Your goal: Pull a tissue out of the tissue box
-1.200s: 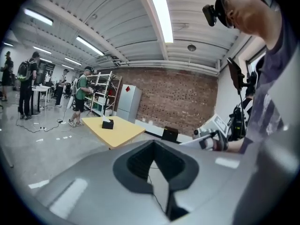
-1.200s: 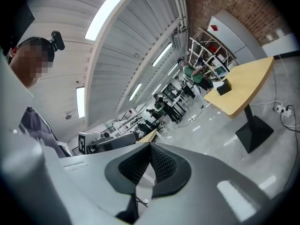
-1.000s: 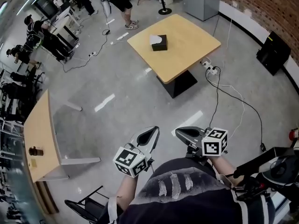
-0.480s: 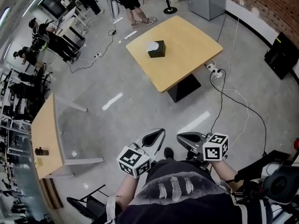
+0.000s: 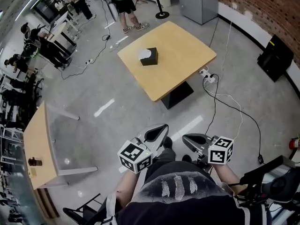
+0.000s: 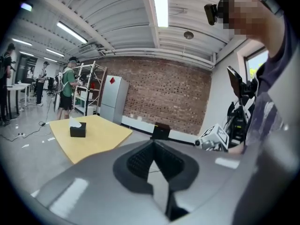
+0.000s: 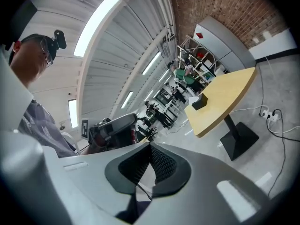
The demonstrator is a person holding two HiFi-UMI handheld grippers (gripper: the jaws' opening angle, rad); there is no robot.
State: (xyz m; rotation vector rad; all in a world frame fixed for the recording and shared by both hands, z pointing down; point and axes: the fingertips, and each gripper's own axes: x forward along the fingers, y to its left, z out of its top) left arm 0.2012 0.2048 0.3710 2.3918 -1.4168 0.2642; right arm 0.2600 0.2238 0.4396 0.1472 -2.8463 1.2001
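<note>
Black tissue box [image 5: 150, 58] on table [image 5: 183, 55], white tissue [image 5: 145, 53] at its top; left gripper [image 5: 157, 132] and right gripper [image 5: 192, 140] fingers clenched, empty.

Tissue box [image 5: 149, 56]: one, upper centre of the frame.
Tabletops: two, the square tabletop [image 5: 187, 46] at upper centre and the long tabletop [image 5: 35, 139] at the left edge.
Grippers: two, left gripper [image 5: 161, 128] and right gripper [image 5: 186, 138], lower centre, one marker cube [image 5: 135, 156] each.
Power strip [image 5: 207, 75]: one.
Black case [image 5: 273, 55], right edge: one.
Grey cabinet [image 5: 199, 1]: one.
Bystanders [image 5: 121, 1], upper left: at least four, perhaps more; they are small and crowded.
</note>
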